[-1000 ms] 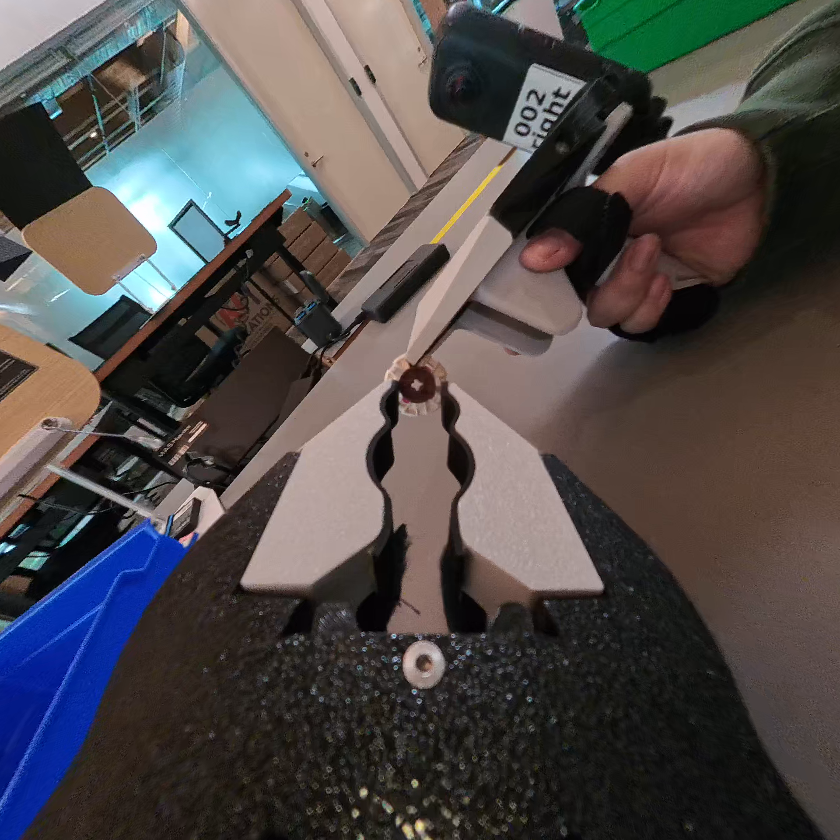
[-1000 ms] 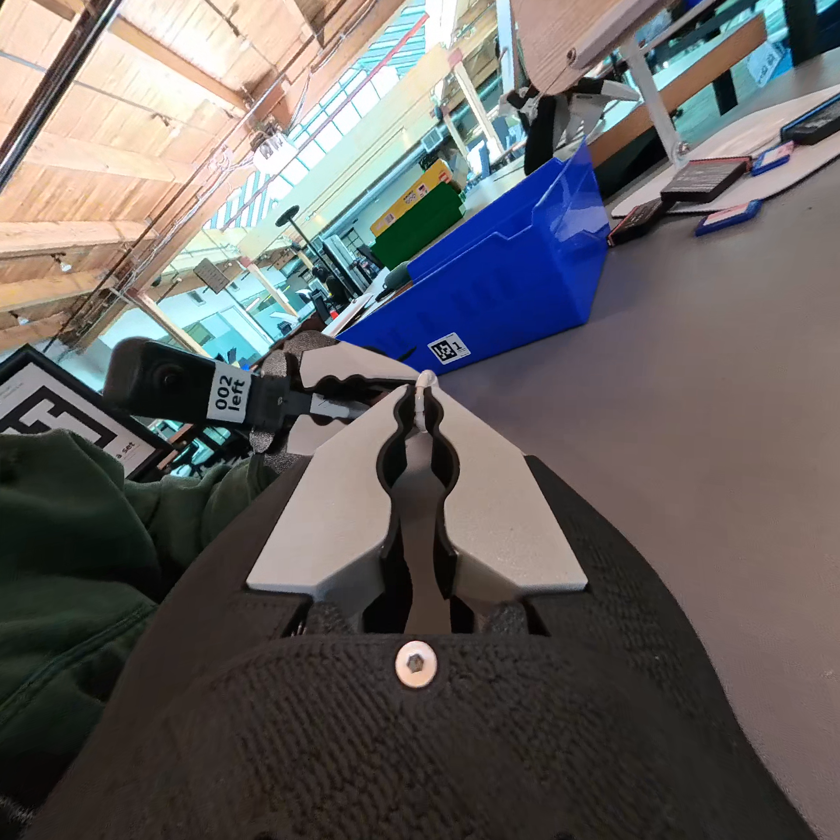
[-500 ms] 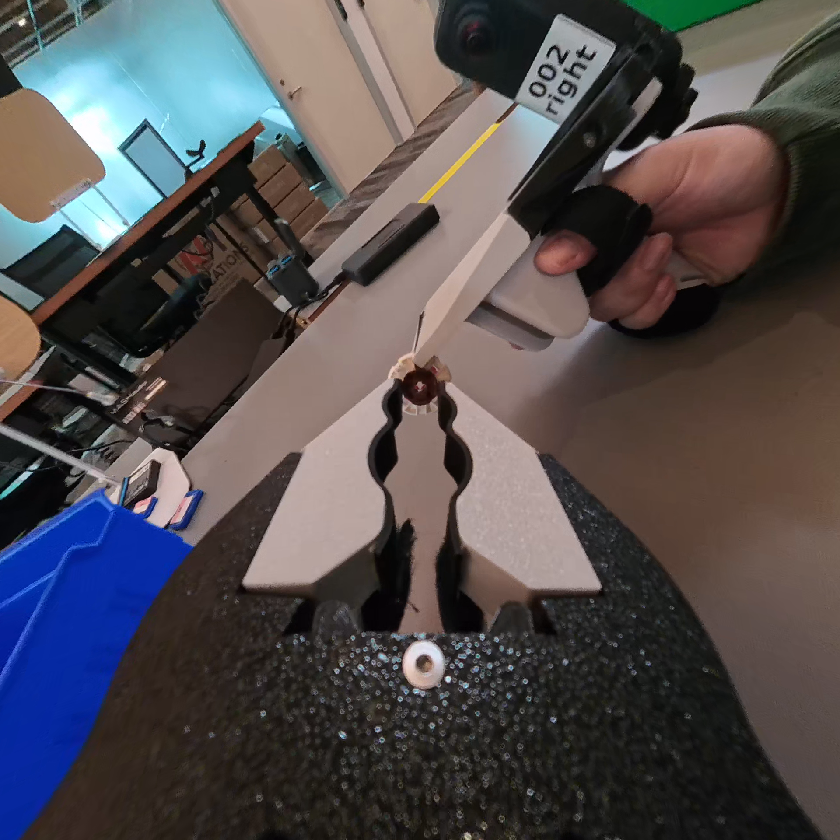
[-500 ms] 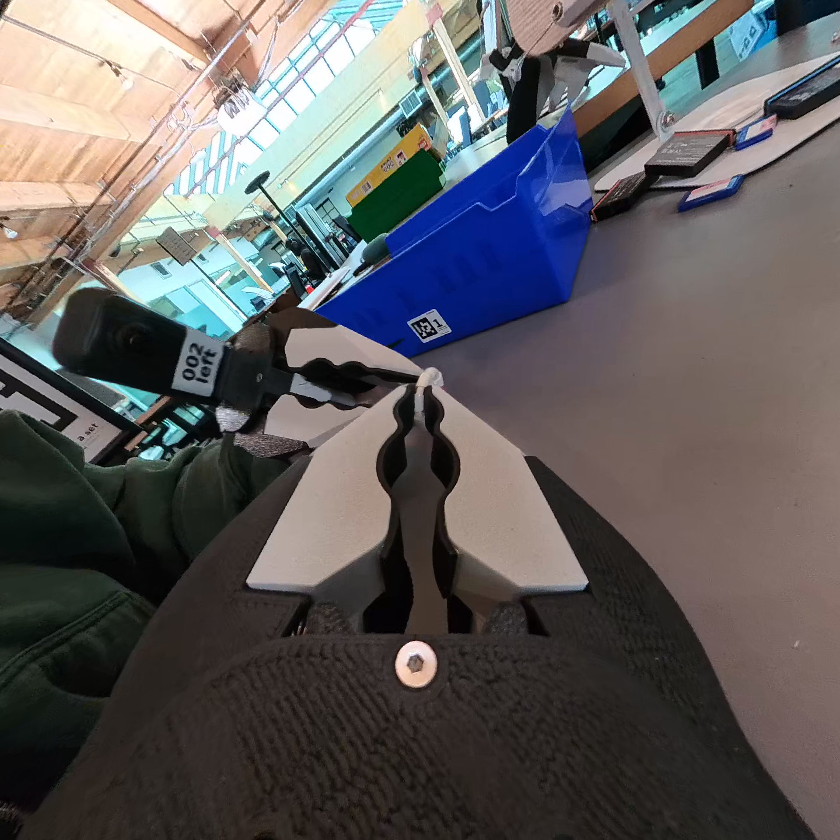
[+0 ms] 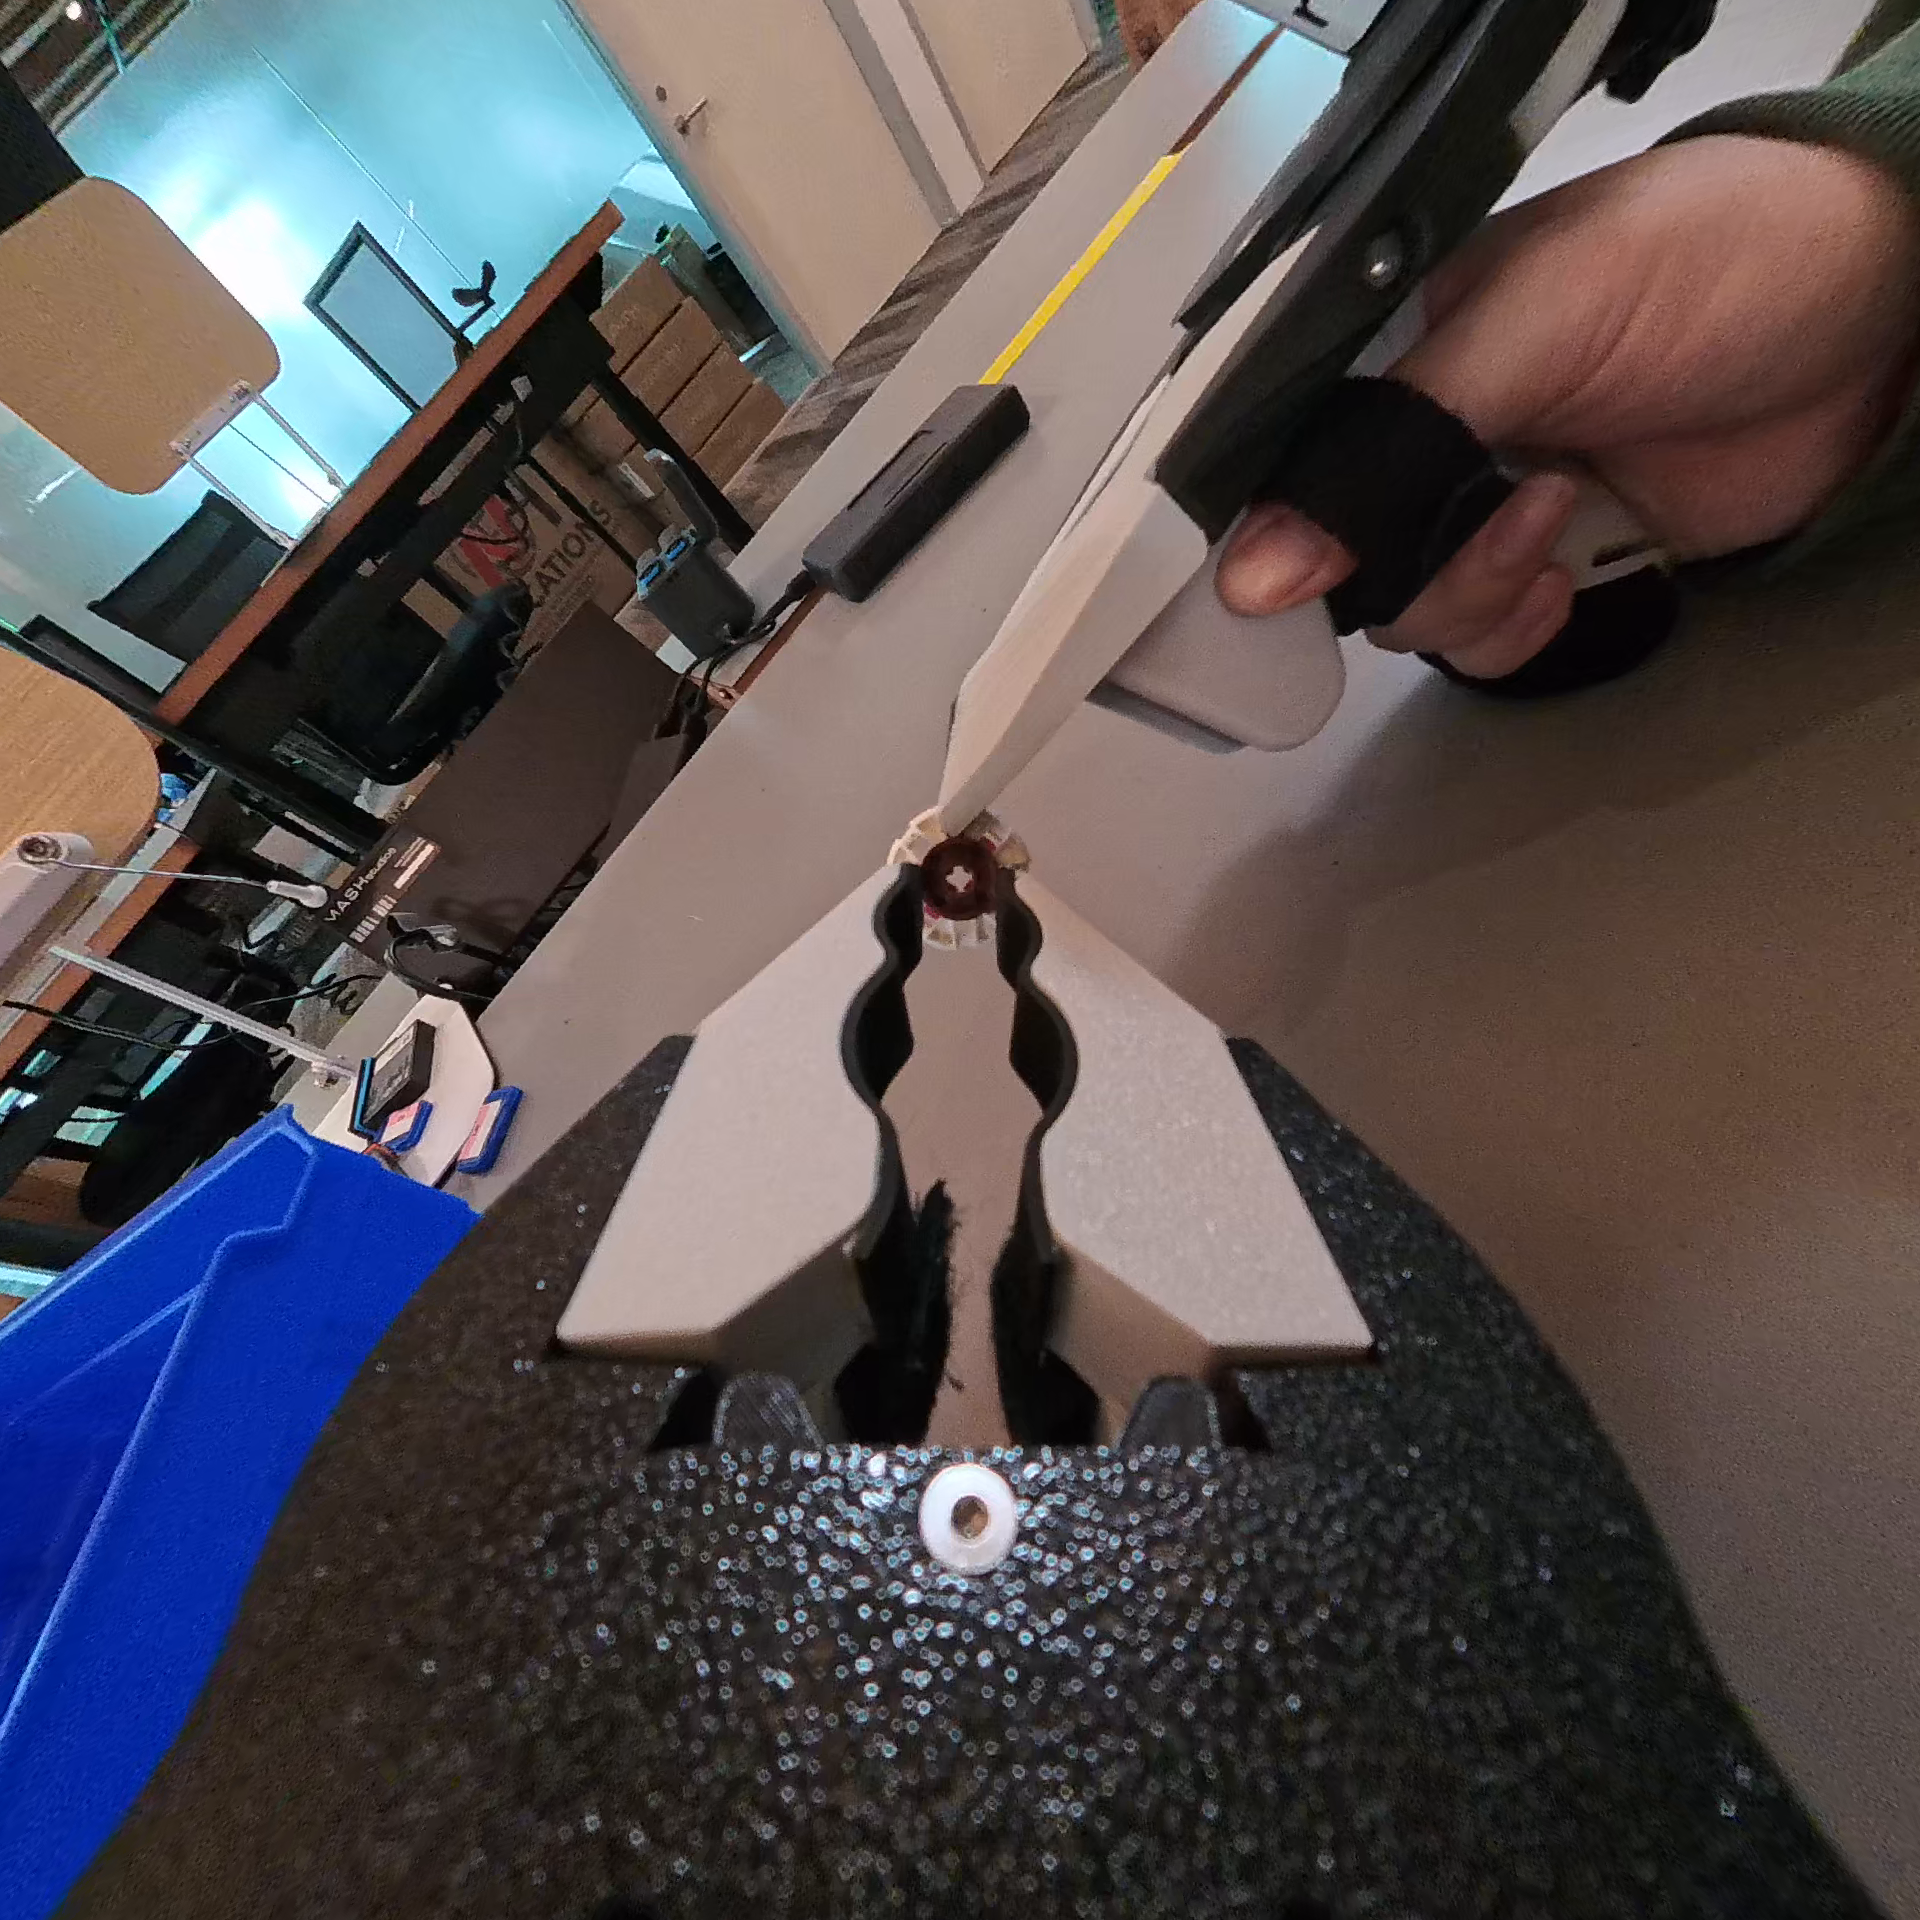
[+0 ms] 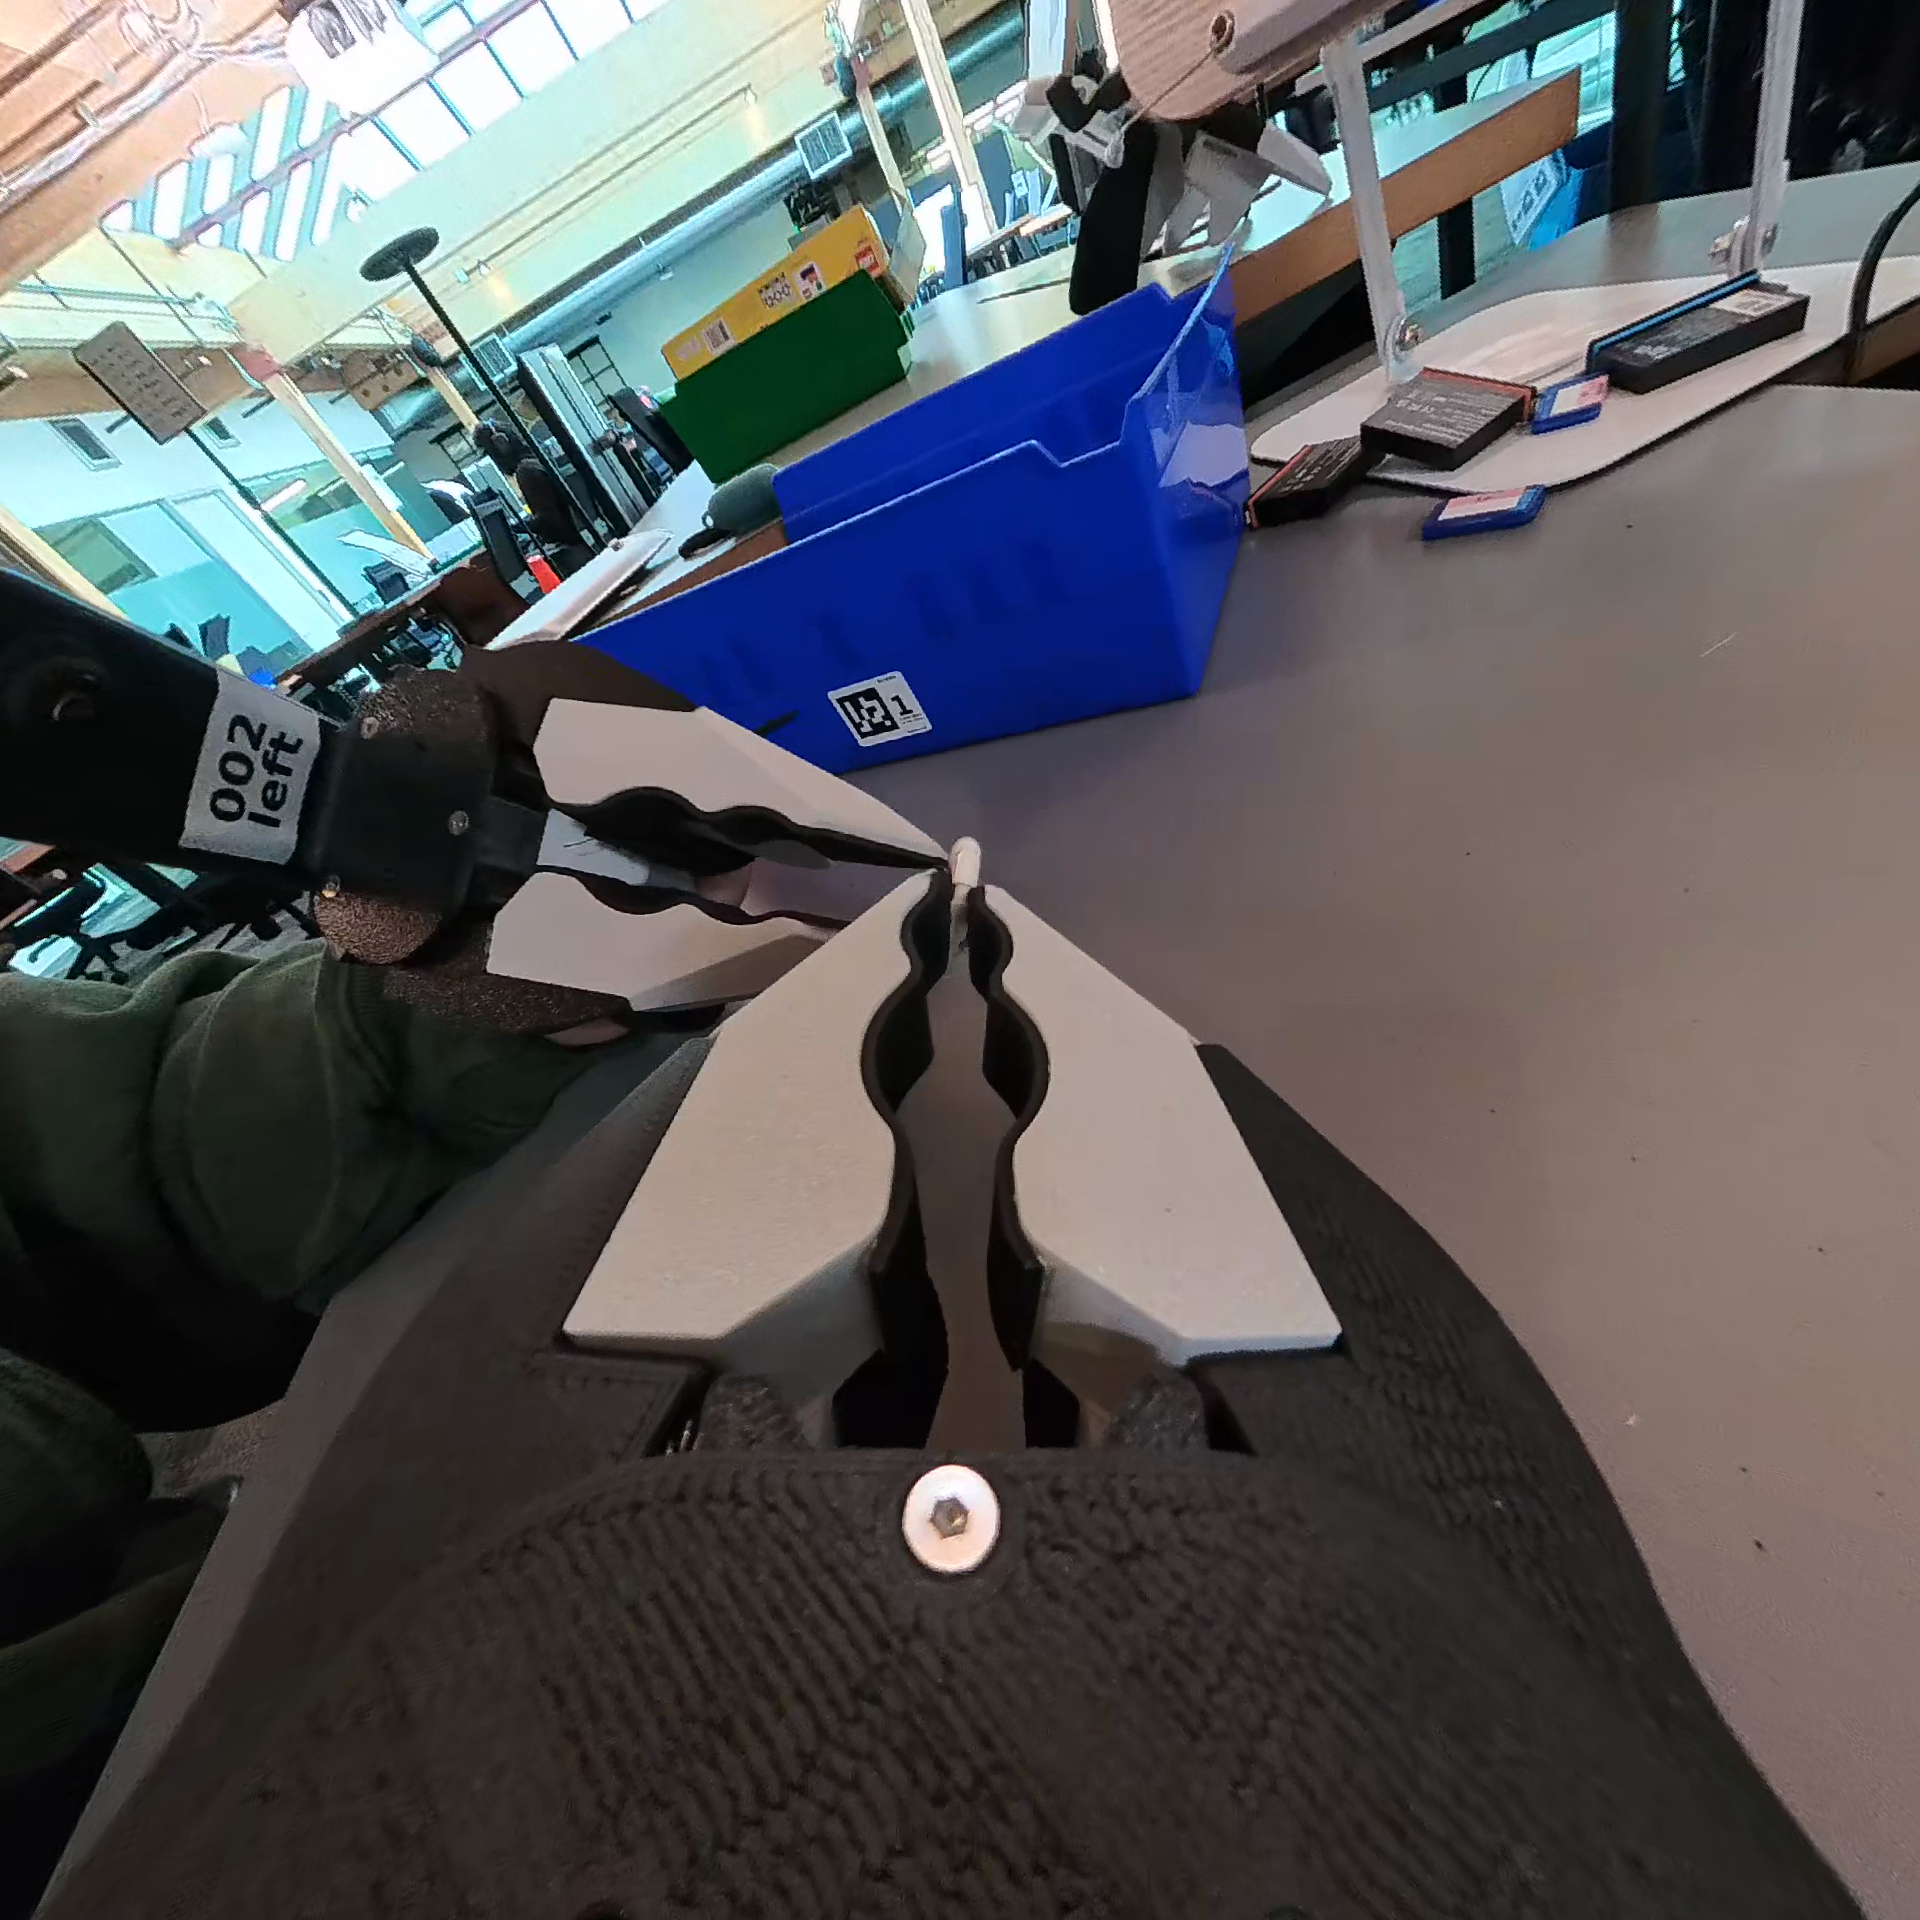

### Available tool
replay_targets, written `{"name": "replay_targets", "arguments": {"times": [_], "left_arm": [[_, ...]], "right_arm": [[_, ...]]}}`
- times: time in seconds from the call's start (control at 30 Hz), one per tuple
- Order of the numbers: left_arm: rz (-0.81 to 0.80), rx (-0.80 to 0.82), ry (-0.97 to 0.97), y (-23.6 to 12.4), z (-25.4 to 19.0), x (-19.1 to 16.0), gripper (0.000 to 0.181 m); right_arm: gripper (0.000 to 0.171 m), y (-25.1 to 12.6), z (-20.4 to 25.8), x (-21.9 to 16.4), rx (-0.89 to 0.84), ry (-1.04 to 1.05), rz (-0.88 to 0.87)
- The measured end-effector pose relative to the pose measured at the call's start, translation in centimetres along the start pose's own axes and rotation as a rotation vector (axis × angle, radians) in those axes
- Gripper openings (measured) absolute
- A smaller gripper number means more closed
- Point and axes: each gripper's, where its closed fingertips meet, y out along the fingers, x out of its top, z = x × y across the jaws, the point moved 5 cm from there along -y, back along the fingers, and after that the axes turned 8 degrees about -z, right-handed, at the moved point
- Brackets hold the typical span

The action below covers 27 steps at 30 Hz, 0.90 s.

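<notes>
Left wrist view has the left gripper (image 5: pixel 958 902) pinching a tiny toothed wheel (image 5: pixel 956 896) right at its fingertips: whitish teeth around a dark red hub with a cross-shaped hole. It's held up off the grey desk (image 5: pixel 1558 1039), not resting on it. The right gripper (image 5: pixel 951 826) comes in from the upper right, held by a hand (image 5: pixel 1621 416) in a dark green sleeve, and its tip touches the top of that wheel.

From the right wrist view, the right gripper (image 6: pixel 958 891) has its fingers pressed nearly together on a thin white pin (image 6: pixel 962 871) that pokes out just past the tips. The left gripper (image 6: pixel 930 858) comes in from the left and its tips meet the pin right there. Can't make out the wheel itself from this side.

Blue bin (image 6: pixel 997 592) sits further back on the desk, well apart from both grippers, with a small square marker sticker on its front wall. Some small black boxes (image 6: pixel 1444 403) and little blue cards (image 6: pixel 1481 511) lie near the desk's far right edge.
</notes>
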Motion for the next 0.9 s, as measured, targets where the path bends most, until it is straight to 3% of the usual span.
{"name": "replay_targets", "arguments": {"times": [0.2,0.23,0.27,0.5,0.6,0.63,0.77,0.9], "left_arm": [[-0.025,-0.006,-0.003,-0.2,-0.1,0.0,0.011],[-0.062,-0.013,0.006,-1.9,-0.5,0.0,0.0],[-0.144,0.025,0.001,-2.5,0.1,1.3,0.0],[-0.112,-0.018,-0.245,-1.8,1.6,0.3,0.0],[-0.097,-0.081,-0.316,-1.2,1.1,0.1,0.0],[-0.114,-0.09,-0.35,-1.6,1.3,0.1,0.008],[-0.356,-0.16,-0.504,-3.0,1.9,2.0,0.018],[-0.503,-0.309,-0.813,-3.7,2.8,2.0,0.025]], "right_arm": [[0.0,0.0,-0.5,-0.1,-0.029,0.012,0.019],[0.0,-0.2,-1.2,-0.2,-0.072,0.033,0.03],[0.0,-0.4,-1.8,0.0,-0.075,0.067,0.023],[0.0,-0.9,-1.2,1.1,-0.013,0.002,-0.075],[0.0,-1.2,0.5,1.9,-0.001,-0.302,-0.146],[0.0,-1.2,1.0,1.9,-0.015,-0.451,-0.15],[0.001,-1.2,2.8,1.9,-0.136,-0.954,-0.147],[0.001,-0.9,3.9,1.2,-0.22,-1.355,-0.108]]}}
